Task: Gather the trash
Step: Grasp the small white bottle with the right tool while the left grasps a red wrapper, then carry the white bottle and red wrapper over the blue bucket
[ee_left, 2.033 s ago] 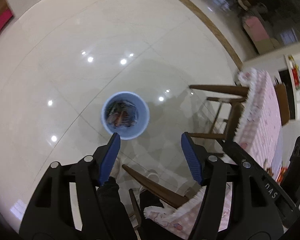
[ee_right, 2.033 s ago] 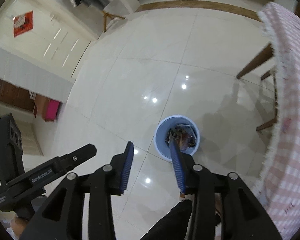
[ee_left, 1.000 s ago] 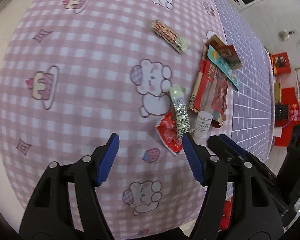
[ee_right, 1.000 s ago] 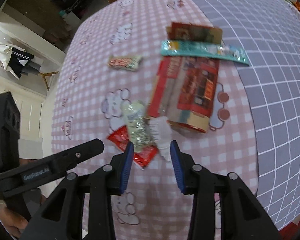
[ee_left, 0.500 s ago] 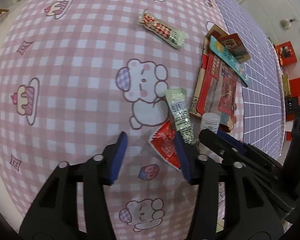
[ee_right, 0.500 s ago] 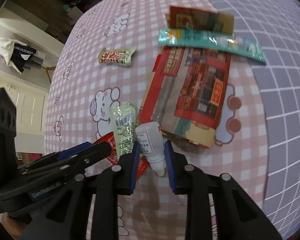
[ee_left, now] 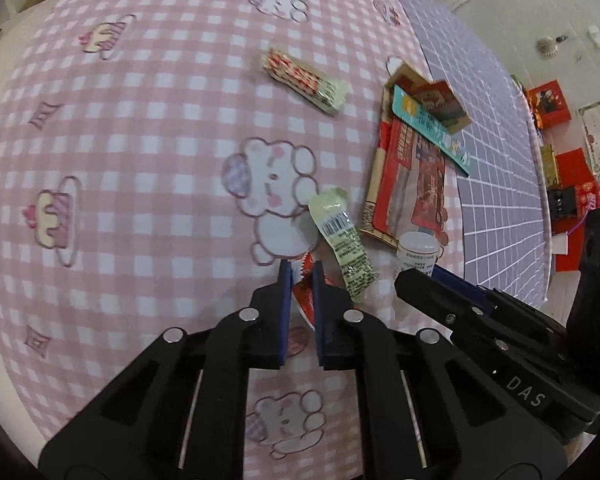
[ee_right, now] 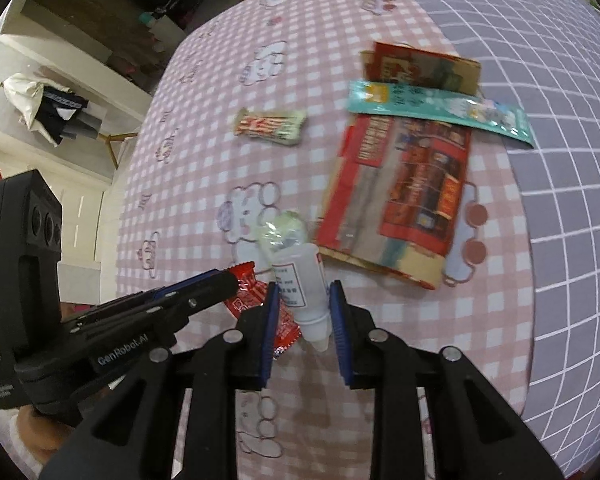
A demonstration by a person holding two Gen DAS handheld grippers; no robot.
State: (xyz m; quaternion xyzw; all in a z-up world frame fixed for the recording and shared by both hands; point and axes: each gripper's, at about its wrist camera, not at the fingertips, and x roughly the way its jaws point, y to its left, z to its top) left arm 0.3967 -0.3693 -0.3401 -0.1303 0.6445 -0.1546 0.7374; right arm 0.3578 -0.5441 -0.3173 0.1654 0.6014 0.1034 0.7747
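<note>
Trash lies on a pink checked tablecloth [ee_left: 140, 160]. My left gripper [ee_left: 301, 270] is shut on the edge of a red snack wrapper [ee_left: 305, 296], which also shows in the right wrist view [ee_right: 256, 304]. My right gripper [ee_right: 303, 296] has its jaws closed around a small white bottle [ee_right: 304, 292] lying on the cloth; the bottle shows in the left wrist view [ee_left: 416, 254]. A pale green wrapper [ee_left: 342, 246] lies between wrapper and bottle.
A red-and-white candy bar wrapper [ee_left: 304, 80] lies farther out. A flattened red carton [ee_right: 404, 196], a teal strip packet [ee_right: 440, 114] and a small brown box [ee_right: 420, 66] lie to the right. A grey grid cloth [ee_right: 560, 80] covers the table's right side.
Both grippers swung from the floor bin to the table. The left jaws closed on the red wrapper. The right jaws narrowed around the white bottle.
</note>
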